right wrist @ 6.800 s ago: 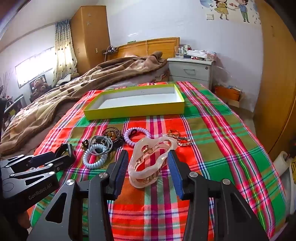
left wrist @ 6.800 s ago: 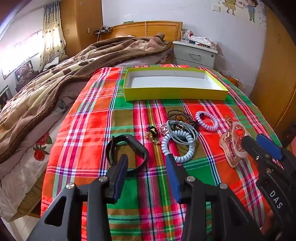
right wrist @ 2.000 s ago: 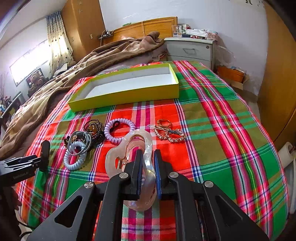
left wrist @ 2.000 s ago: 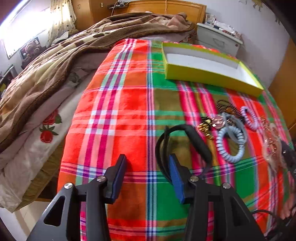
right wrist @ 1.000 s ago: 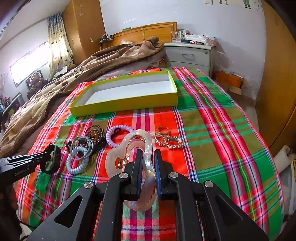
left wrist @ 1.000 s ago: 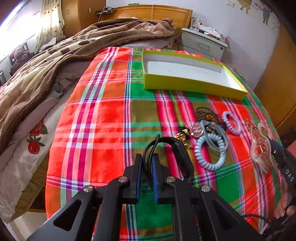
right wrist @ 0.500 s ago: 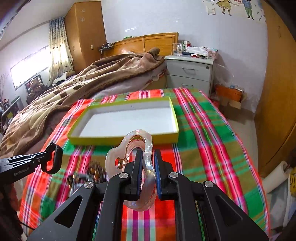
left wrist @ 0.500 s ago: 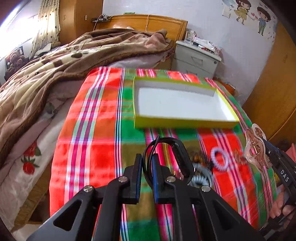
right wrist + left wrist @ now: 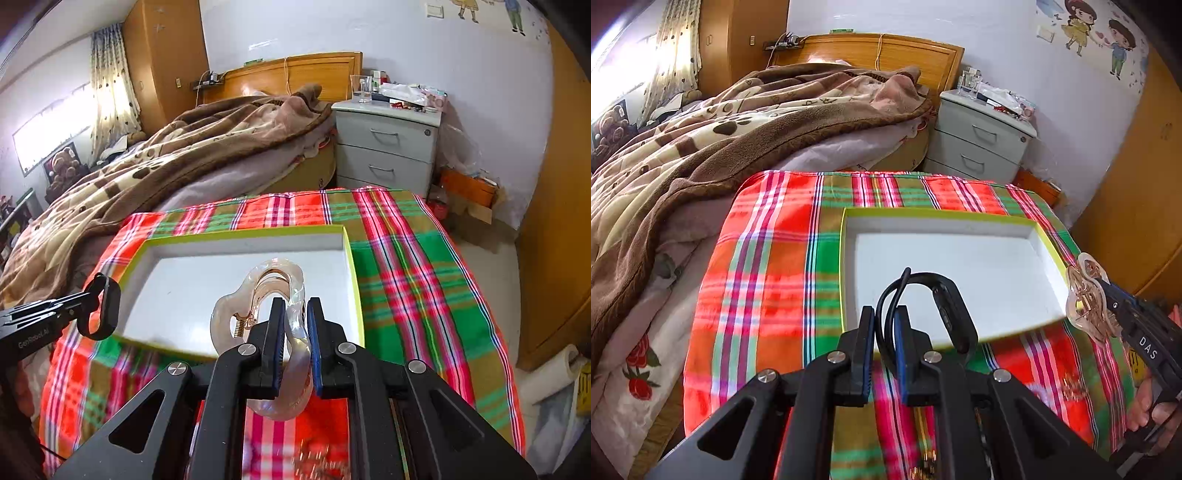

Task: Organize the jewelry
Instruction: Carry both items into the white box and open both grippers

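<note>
The left gripper (image 9: 884,325) has its fingers (image 9: 866,332) drawn almost together, pinching the thin strap of a black wristband (image 9: 945,306). The band's loop stands up ahead of the fingers, held in the air over the near left part of the yellow-rimmed tray (image 9: 846,266).

The right gripper (image 9: 295,325) has its fingers (image 9: 314,328) just as narrowly set, clamped on one edge of a translucent pink hair claw (image 9: 258,295) with its metal spring showing on the left. The claw hangs over the tray's near right part (image 9: 352,266); seen from the left wrist view, it sits at the tray's right corner (image 9: 1086,295).

The tray has a white floor with nothing lying in it and rests on a red, green and pink plaid cloth (image 9: 768,258) spread over the bed. A few remaining pieces of jewelry (image 9: 314,461) show only as a blur on the cloth below the right gripper.
</note>
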